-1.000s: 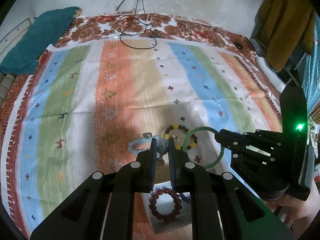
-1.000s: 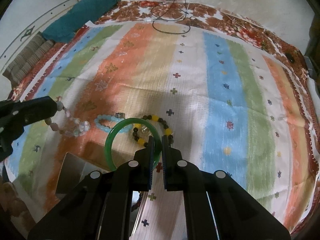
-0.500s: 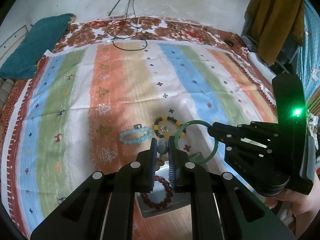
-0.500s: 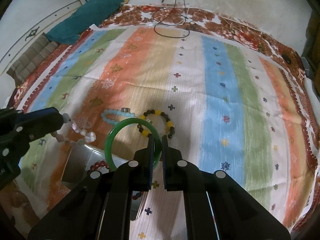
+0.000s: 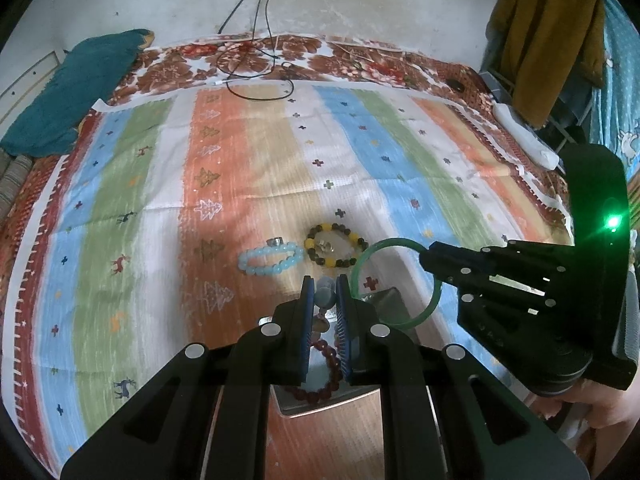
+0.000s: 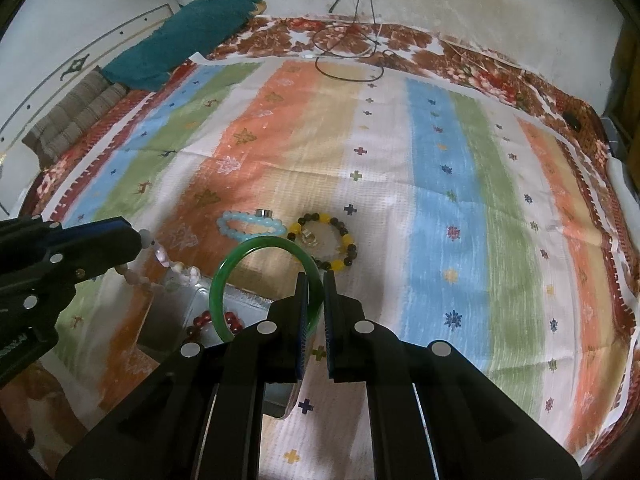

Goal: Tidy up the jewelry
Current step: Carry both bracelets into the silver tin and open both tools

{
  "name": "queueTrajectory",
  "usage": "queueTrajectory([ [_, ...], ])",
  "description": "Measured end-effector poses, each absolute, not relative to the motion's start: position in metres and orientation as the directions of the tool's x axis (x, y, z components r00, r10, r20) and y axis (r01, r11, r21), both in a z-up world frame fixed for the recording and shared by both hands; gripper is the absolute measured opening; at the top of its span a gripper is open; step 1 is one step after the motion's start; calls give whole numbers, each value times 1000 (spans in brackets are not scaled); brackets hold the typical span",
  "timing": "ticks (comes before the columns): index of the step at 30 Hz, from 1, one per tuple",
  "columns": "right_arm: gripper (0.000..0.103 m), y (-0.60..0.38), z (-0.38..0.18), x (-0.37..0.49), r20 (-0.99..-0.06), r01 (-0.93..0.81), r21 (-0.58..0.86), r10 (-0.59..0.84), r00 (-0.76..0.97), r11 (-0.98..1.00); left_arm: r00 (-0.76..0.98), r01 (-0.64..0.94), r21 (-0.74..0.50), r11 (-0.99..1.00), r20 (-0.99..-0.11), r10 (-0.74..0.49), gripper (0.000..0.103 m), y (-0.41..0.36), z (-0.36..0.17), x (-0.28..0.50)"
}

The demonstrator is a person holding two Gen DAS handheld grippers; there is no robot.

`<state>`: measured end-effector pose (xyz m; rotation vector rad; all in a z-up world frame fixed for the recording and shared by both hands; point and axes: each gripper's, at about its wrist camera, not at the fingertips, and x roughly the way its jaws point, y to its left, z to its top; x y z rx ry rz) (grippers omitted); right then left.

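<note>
My left gripper (image 5: 325, 294) is shut on a pale pink bead bracelet (image 6: 162, 268), which hangs from its tips over a metal tray (image 5: 384, 300). A dark red bead bracelet (image 5: 320, 372) lies in the tray. My right gripper (image 6: 316, 292) is shut on a green jade bangle (image 6: 240, 256) and holds it above the tray's far edge; the bangle also shows in the left wrist view (image 5: 384, 280). A light blue bead bracelet (image 5: 270, 260) and a brown-and-yellow bead bracelet (image 5: 334, 244) lie on the striped cloth just beyond the tray.
A striped cloth (image 6: 440, 184) covers the bed. A teal pillow (image 5: 72, 92) lies at the far left. Black cables (image 5: 256, 64) lie at the far edge. A mustard garment (image 5: 548, 40) hangs at the right.
Both grippers have pulled back toward me with their bracelets. The tray and red bracelet now show more fully beneath them.
</note>
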<state>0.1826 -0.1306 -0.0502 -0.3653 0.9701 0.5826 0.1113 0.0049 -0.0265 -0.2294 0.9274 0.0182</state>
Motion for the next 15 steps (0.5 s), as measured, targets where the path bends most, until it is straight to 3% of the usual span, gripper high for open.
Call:
queueTrajectory([
  [15, 8, -134, -49, 165, -849, -635, -23, 320, 420, 773, 606, -102, -192, 976, -790, -92, 11, -1, -25, 91],
])
